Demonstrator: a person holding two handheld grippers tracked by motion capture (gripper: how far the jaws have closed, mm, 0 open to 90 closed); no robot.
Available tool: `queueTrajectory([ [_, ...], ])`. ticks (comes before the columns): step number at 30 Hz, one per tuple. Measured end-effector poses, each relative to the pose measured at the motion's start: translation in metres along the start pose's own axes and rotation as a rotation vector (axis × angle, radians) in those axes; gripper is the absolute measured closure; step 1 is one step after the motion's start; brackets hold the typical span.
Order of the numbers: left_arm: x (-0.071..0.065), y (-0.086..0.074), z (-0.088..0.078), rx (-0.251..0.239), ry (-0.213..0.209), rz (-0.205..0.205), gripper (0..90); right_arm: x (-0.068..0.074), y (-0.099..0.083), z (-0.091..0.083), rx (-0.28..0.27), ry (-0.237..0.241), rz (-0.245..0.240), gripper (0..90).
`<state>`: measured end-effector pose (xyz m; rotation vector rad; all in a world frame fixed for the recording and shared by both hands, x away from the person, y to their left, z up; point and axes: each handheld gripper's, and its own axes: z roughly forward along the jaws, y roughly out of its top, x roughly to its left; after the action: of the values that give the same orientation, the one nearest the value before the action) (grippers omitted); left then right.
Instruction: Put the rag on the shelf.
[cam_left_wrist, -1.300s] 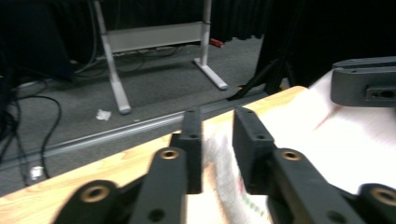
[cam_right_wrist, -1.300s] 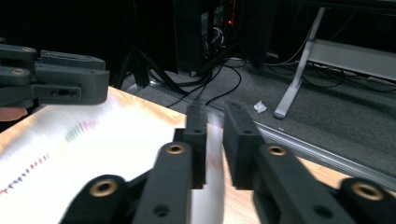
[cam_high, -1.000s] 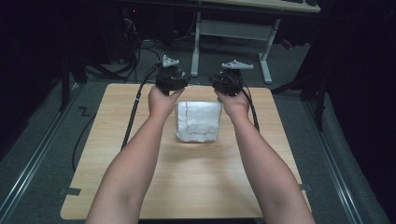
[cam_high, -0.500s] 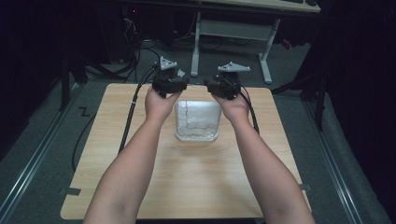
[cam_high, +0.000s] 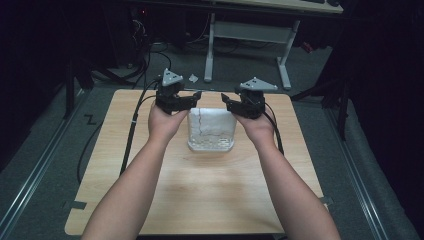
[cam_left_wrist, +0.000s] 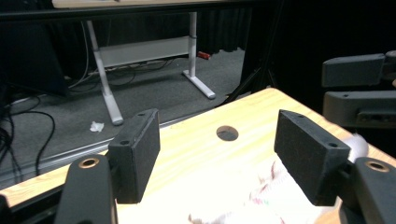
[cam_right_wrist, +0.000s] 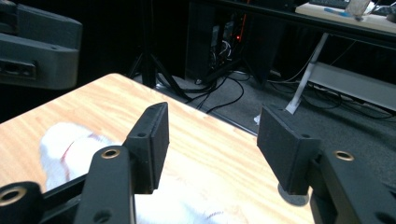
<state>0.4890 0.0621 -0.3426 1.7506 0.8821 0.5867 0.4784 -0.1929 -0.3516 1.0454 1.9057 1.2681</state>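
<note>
In the high view, the far edge of the folded white cloth with thin dark markings (cam_high: 211, 129) is partly covered by the two grippers' jaw tips, and its markings are too small to read. The cloth lies flat as a neat square on the pale wooden table with rounded corners (cam_high: 200, 190), towards the far middle. The left gripper (cam_high: 192, 95), black with a grey three-cornered plate, sits at the cloth's far left corner; the right gripper (cam_high: 226, 98), of the same make, at the far right corner. Both bare forearms reach straight forward from the bottom edge, and the hands turn the grippers inward, towards each other. The jaws have just been opening and nothing is clamped in either.

In the left gripper view, the two flat black rectangular pads (cam_left_wrist: 140, 151) stand wide apart with bare table between them. The cloth shows low down, overexposed and blurred, cut off by the bottom edge. A small round dark hole (cam_left_wrist: 227, 133) lies in the tabletop beyond.

In the right gripper view, the pads (cam_right_wrist: 152, 140) stand moderately apart with nothing between them; the soft, rumpled cloth lies below and to the left, its red line faint.
</note>
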Motion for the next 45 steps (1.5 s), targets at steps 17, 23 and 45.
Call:
queueTrajectory([
  [17, 0.01, -0.03, -0.041, -0.01, 0.035, -0.01, 30.6, 0.009, -0.024, -0.037, -0.024, -0.026, -0.041, 32.1],
  [23, 0.011, -0.054, -0.047, 0.012, 0.005, -0.035, 30.2, 0.013, -0.044, -0.044, 0.015, -0.01, -0.057, 27.8],
  [45, -0.012, -0.209, -0.084, 0.326, -0.112, 0.001, 29.7, 0.042, -0.184, -0.068, 0.199, 0.076, 0.021, 19.0],
])
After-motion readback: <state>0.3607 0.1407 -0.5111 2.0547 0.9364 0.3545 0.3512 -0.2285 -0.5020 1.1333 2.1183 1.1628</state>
